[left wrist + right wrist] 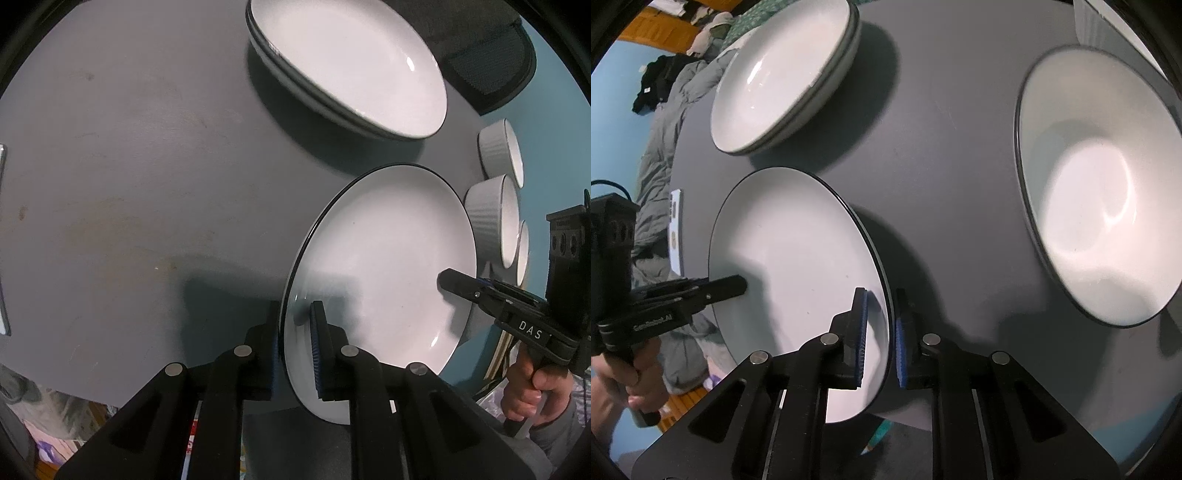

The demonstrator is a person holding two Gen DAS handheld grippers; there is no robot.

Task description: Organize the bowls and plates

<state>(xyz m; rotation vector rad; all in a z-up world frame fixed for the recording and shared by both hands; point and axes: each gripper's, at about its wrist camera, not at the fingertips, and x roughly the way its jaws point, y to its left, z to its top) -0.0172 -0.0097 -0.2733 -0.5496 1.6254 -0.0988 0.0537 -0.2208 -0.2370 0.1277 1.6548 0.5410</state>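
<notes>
Left hand-held gripper (pixel 295 347) and right hand-held gripper (pixel 879 336) each clamp opposite rims of one plate (pixel 380 266). Plate stack (pixel 347 66) lies ahead on the bench (pixel 129 166); ribbed bowls (pixel 495 218) stand beside the plate.

I see dim, cool indoor light; glare spots shine on the white plates (pixel 347 62), soft shadows spread across the table (pixel 129 166), and fisheye bending darkens the edges.

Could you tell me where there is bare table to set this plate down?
Free: the wide grey table left of the plate stack, and the strip between the held plate and the large bowl. Crowded: the right edge, where ribbed bowls line up.
</notes>
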